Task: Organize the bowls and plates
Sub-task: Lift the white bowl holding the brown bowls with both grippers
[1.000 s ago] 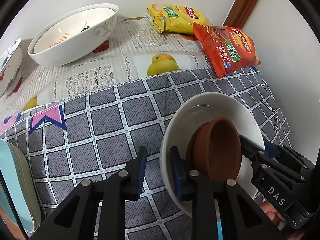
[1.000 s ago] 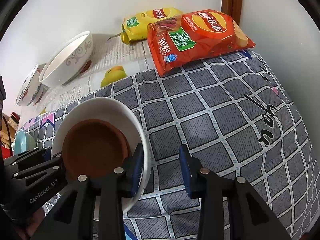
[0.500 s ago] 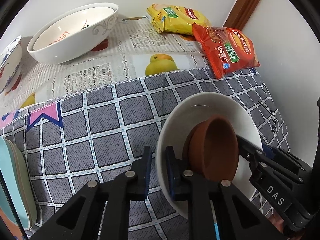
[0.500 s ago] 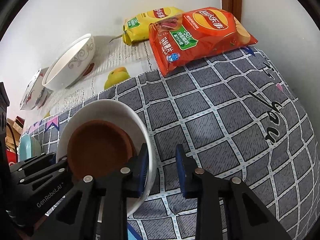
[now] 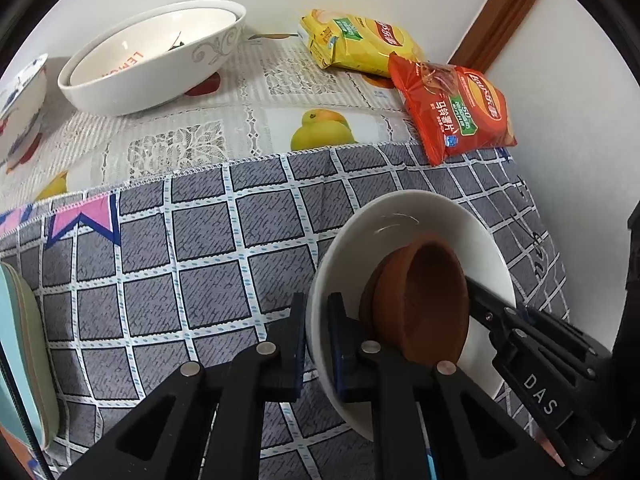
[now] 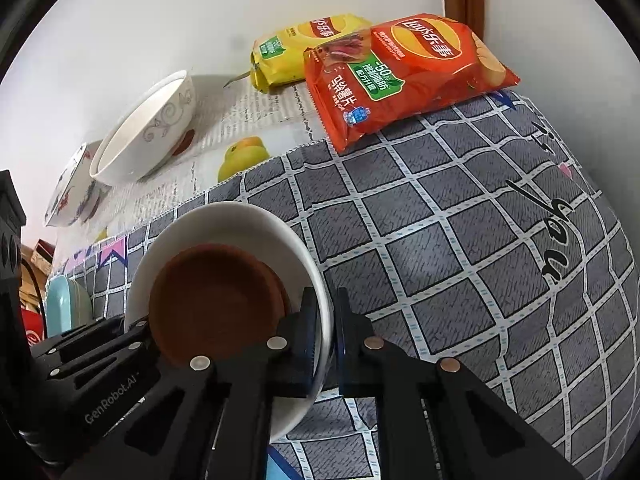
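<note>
A white bowl point(image 5: 416, 220) with a brown clay bowl point(image 5: 428, 300) inside it sits on the grey checked cloth. My left gripper point(image 5: 317, 340) is shut on the white bowl's left rim. My right gripper point(image 6: 327, 332) is shut on the white bowl's point(image 6: 224, 220) right rim, with the brown bowl point(image 6: 216, 304) just left of it. Each gripper shows in the other's view, at opposite sides of the bowl. A large white patterned bowl point(image 5: 152, 56) holds a smaller bowl at the back left.
A blue-and-white bowl point(image 5: 20, 100) stands at the far left. Yellow point(image 5: 356, 44) and red point(image 5: 452, 108) crisp bags lie at the back by the wall. Pale teal plates point(image 5: 24, 356) stand at the left edge. A white wall is close on the right.
Both grippers have closed, from open around the white bowl's rim to pinching it on opposite sides. The bowl has stayed in place.
</note>
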### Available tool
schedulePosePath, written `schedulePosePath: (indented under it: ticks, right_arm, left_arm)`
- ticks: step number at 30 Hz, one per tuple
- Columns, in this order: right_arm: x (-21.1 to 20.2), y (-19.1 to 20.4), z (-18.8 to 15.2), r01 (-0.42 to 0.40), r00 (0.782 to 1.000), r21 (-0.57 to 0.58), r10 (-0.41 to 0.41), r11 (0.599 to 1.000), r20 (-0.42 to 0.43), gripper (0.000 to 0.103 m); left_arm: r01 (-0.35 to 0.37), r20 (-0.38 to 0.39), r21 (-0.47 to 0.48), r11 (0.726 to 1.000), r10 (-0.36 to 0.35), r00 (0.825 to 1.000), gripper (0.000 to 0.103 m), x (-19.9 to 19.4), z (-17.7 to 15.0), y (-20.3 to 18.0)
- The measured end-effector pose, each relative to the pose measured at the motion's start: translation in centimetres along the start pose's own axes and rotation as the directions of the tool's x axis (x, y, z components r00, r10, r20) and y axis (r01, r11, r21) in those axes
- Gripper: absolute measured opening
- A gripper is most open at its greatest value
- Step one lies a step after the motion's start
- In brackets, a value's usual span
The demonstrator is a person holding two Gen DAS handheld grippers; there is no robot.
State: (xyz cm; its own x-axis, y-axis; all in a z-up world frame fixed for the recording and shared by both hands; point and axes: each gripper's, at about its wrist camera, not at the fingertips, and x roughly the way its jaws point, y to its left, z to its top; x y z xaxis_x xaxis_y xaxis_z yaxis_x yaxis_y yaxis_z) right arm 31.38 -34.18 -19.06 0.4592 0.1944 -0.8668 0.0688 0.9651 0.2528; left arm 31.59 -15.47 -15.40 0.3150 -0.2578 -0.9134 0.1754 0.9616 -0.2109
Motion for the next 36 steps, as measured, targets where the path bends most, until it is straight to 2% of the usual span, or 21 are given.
schedulePosePath:
  ticks: [11,17,28,36]
  right_arm:
    - [-1.2,-0.1,-1.0,-0.015,1.0,0.053,0.015,0.998,-0.003,0.008]
    - [-0.8,0.2,-1.9,-0.003,0.999,0.032,0.005,0.999,-0.048,0.008]
    - [-0.6,1.1,-1.8,0.02,0.999,-0.065,-0.023,0.998,-0.04,0.009]
    - [-0.8,0.6,-2.0,0.01,1.0,-0.025,-0.01,1.0,-0.007,0.008]
  left_arm:
    - [-0.005,0.004,0.009,1.0,0.005,1.0,0.01,-1.2,-1.0,0.2]
    - [-0.007,-0.029,0.008,1.0,0.007,1.0,0.011,-0.8,-1.6,0.5]
    - [-0.015,-0.04,0.041,0.999,0.016,0.999,0.011,-0.5,-1.5,0.3]
    - [-0.008,-0.017,0.025,1.0,0.008,1.0,0.01,-0.8,-1.7,0.5]
